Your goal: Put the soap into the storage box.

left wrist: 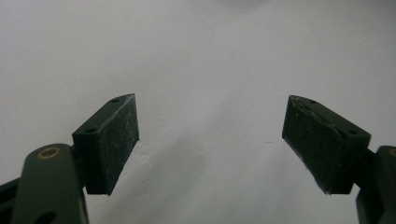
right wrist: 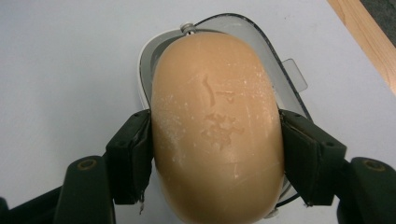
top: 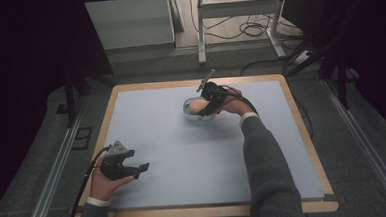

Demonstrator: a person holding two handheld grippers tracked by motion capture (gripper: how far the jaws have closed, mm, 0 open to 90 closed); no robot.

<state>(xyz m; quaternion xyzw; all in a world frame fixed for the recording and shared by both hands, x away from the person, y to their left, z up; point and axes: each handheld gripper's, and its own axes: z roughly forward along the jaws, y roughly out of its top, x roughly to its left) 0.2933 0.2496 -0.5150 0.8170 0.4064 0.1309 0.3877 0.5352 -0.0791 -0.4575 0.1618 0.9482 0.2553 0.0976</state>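
Note:
A tan oval bar of soap (right wrist: 217, 126) with stamped marks lies over a white soap case (right wrist: 144, 65) whose clear lid (right wrist: 266, 51) is hinged open behind it. My right gripper (right wrist: 215, 158) is shut on the soap, one pad on each long side. In the high view the soap (top: 198, 106) and case (top: 192, 114) sit at the far middle of the grey mat, with the right gripper (top: 212, 103) over them. My left gripper (top: 143, 169) rests open near the front left of the mat; its jaws stand wide apart over bare mat (left wrist: 210, 70).
The grey mat (top: 193, 158) covers a wooden table with a light rim (top: 302, 128). Beyond the table are a metal desk frame (top: 200, 33), floor cables (top: 254, 29) and a white cabinet (top: 129, 21). Dark curtains stand at both sides.

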